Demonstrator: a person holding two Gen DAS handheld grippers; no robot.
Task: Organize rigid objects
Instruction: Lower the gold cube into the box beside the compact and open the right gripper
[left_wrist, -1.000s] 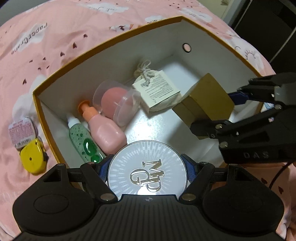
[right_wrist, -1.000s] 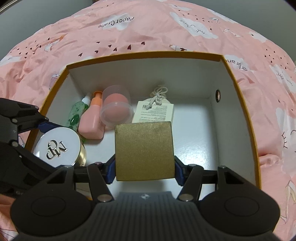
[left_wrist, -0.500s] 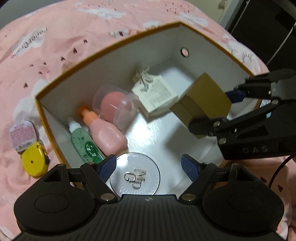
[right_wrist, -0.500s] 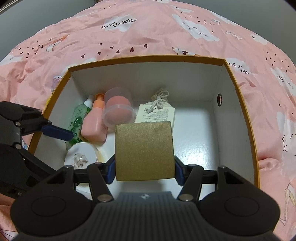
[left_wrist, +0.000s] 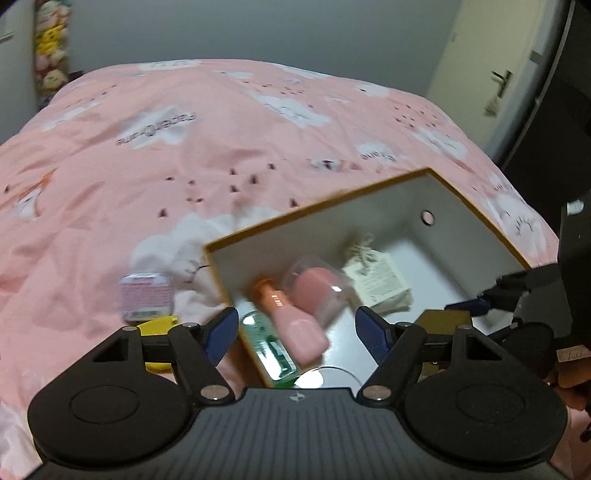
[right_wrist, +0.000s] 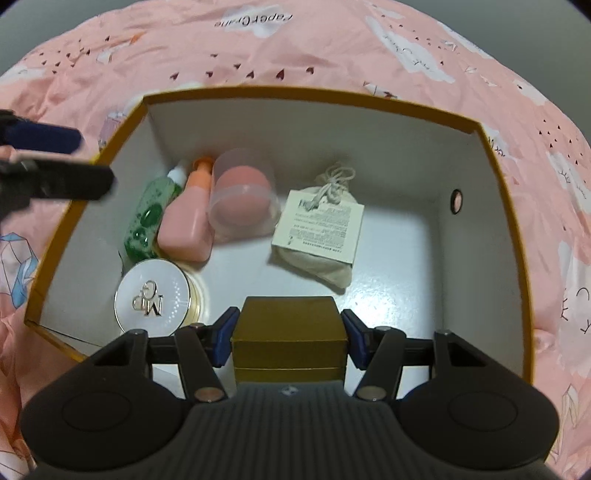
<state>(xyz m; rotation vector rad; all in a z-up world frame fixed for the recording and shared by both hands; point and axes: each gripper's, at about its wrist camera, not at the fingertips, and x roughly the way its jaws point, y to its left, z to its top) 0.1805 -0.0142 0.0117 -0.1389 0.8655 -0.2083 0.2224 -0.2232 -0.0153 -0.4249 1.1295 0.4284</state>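
Risen clear of the compact (right_wrist: 153, 293), left tongs (left_wrist: 295, 332) closing, empty; right tongs (right_wrist: 289, 338) grip gold box (right_wrist: 289, 332).

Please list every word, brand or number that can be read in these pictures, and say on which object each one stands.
"PaperCrane": on the pink bedspread, printed on a white cloud.
"MP": raised gold letters on the round white compact.
Printed card on the cloth pouch: lines of text, too small to read.
Pink bottle: a small mark, too blurred to read.

I see a bed with a pink cloud-print cover (left_wrist: 229, 155). Behind it stands a plain grey wall (left_wrist: 258, 33); a pale door (left_wrist: 491, 66) with handle is at the right.
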